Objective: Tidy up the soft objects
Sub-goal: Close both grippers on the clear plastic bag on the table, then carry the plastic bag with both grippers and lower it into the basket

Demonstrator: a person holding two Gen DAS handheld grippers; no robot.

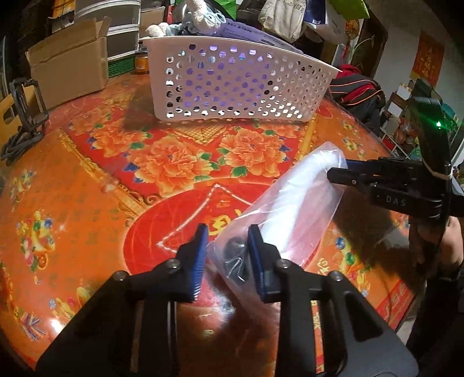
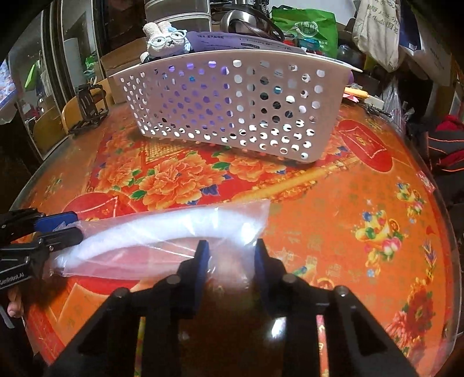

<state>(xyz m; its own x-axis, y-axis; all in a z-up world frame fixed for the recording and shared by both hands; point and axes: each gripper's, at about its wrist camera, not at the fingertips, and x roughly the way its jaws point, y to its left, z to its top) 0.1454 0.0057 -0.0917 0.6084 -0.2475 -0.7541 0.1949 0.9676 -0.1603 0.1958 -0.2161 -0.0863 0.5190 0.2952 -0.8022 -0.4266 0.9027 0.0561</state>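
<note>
- Left wrist view: one white perforated plastic basket (image 1: pixel 232 84) stands at the far side of the red-and-orange floral tablecloth (image 1: pixel 87 179); a pale plush toy (image 1: pixel 200 14) and a lilac printed packet (image 1: pixel 249 34) stick up out of it.
- One clear plastic bag with a white soft roll inside (image 1: pixel 290 197) lies near the front of the table, long axis running from near-left to far-right.
- Left gripper (image 1: pixel 227 237): blue pads narrowed onto the bag's near end, where small dark items sit.
- Right gripper (image 1: pixel 337 171) pinches the bag's far end.
- Right wrist view: same basket (image 2: pixel 232 101); one plush rabbit with glasses (image 2: pixel 165 40) and the lilac packet (image 2: pixel 232 43) inside.
- Bag (image 2: pixel 162 235) lies left to right across the frame.
- Right gripper (image 2: pixel 230 246) closed down on the bag's clear film; left gripper (image 2: pixel 72 224) clamps the opposite end.
</note>
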